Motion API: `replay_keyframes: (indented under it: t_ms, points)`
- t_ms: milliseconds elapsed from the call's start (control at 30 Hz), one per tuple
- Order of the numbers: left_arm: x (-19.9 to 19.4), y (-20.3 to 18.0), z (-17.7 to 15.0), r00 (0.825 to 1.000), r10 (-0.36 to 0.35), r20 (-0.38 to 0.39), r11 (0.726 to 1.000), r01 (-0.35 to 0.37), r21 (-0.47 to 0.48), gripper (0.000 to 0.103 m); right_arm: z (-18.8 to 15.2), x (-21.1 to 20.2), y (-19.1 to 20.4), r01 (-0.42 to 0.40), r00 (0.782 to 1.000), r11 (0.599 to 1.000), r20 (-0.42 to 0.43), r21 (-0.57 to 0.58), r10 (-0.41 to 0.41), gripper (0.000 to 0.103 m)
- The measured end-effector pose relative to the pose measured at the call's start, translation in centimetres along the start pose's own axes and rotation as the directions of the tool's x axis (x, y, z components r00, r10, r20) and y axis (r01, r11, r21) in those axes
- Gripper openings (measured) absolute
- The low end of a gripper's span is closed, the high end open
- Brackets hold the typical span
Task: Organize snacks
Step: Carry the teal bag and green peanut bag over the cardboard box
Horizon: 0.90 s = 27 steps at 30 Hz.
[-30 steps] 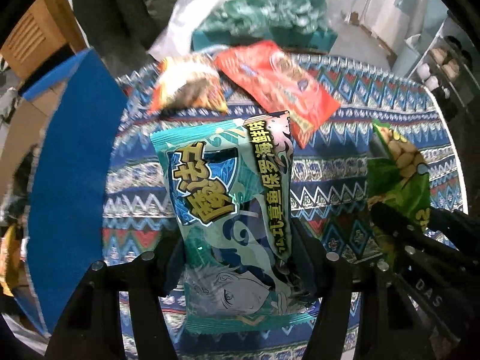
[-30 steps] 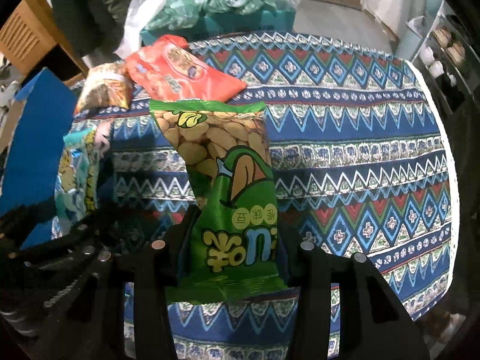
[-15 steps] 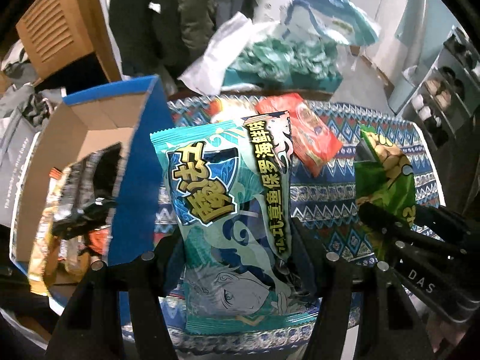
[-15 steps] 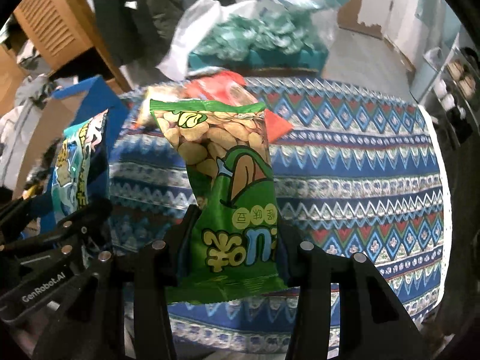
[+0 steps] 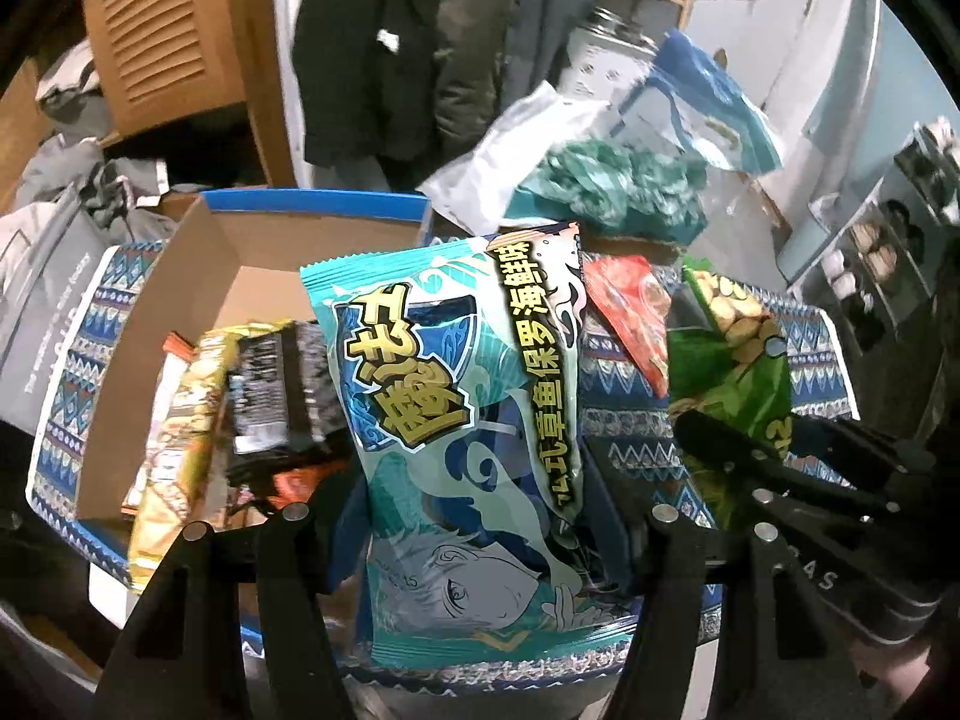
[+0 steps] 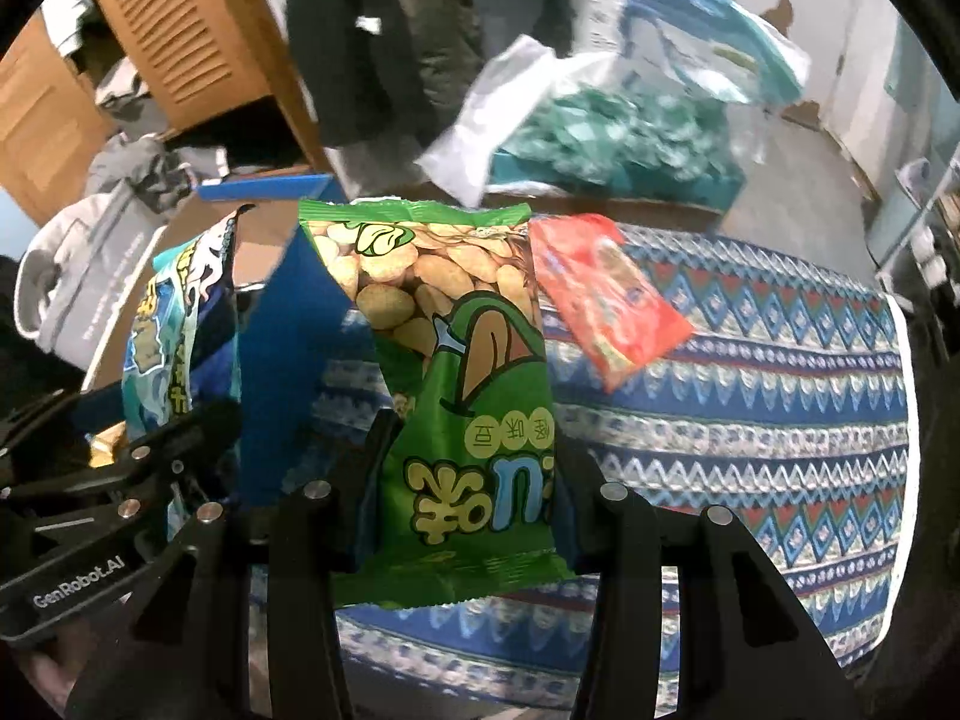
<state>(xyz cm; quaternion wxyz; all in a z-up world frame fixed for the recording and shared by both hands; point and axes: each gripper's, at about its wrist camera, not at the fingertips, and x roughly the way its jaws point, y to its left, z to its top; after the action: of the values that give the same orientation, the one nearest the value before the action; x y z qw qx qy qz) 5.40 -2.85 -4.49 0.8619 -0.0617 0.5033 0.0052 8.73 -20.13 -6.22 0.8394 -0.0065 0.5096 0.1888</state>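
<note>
My left gripper (image 5: 474,516) is shut on a teal snack bag (image 5: 462,420) and holds it upright in the air beside the open cardboard box (image 5: 240,264) with blue edges. The box holds several snack packs (image 5: 240,396). My right gripper (image 6: 462,498) is shut on a green peanut bag (image 6: 462,396), held up over the patterned tablecloth (image 6: 750,420). The green bag also shows in the left wrist view (image 5: 738,360), and the teal bag in the right wrist view (image 6: 168,330). A red snack bag (image 6: 606,300) lies on the cloth behind.
The box (image 6: 282,306) stands at the table's left end. Behind the table are a white plastic bag with green packets (image 5: 600,180), hanging dark clothes (image 5: 384,48), a wooden louvred cabinet (image 5: 168,30) and grey bags (image 5: 48,276) at left.
Both grippers have risen and swung left with their bags. The box and its contents have come into view under the left gripper. The orange pack on the cloth is out of sight.
</note>
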Motion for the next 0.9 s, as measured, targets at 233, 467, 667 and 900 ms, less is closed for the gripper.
replay_keyframes:
  t_ms: [233,467,667,900]
  points:
    - [-1.8,3.6,0.9,0.999,0.008,0.046,0.999,-0.006,-0.048,0.065,1.4,0.6,3.3,-0.030,1.000,0.999,0.001,-0.042,0.030,0.045]
    - [-2.6,8.2,1.7,0.998,0.019,0.063,0.993,-0.012,-0.121,0.065,2.7,1.8,7.2,-0.060,0.998,0.994,-0.010,-0.089,0.060,0.045]
    - [-2.4,11.4,1.5,0.997,0.042,0.063,0.986,-0.031,-0.165,0.065,3.5,3.3,10.3,-0.090,0.996,0.990,-0.028,-0.113,0.087,0.045]
    - [-2.0,15.1,1.2,0.996,0.065,0.055,0.976,-0.052,-0.211,0.065,4.3,5.7,13.8,-0.106,0.993,0.983,-0.068,-0.149,0.097,0.045]
